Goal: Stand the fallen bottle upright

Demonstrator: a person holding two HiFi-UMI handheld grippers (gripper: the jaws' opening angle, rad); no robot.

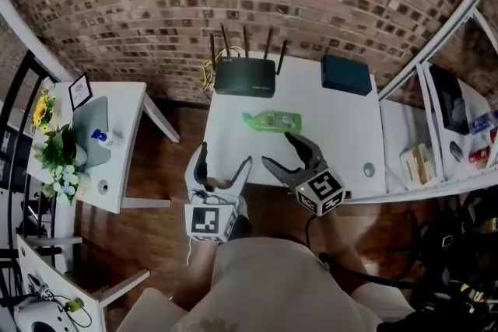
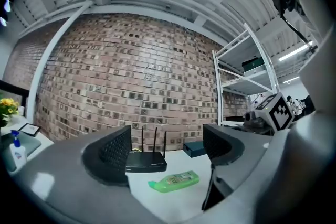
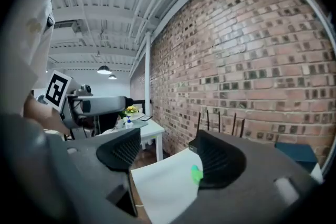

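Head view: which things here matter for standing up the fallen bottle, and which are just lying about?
For the job: green bottle, on its side on the white table; left tongs, right tongs, both open, empty.
Lying about: black router, teal box, yellow flowers.

the bottle [image 1: 272,120] lies on the table [image 1: 342,140], the router [image 1: 245,78] behind it, the box [image 1: 346,75] back right, a side table [image 1: 128,128] off left.

Left tool [image 1: 226,154], right tool [image 1: 276,148]: jaws apart
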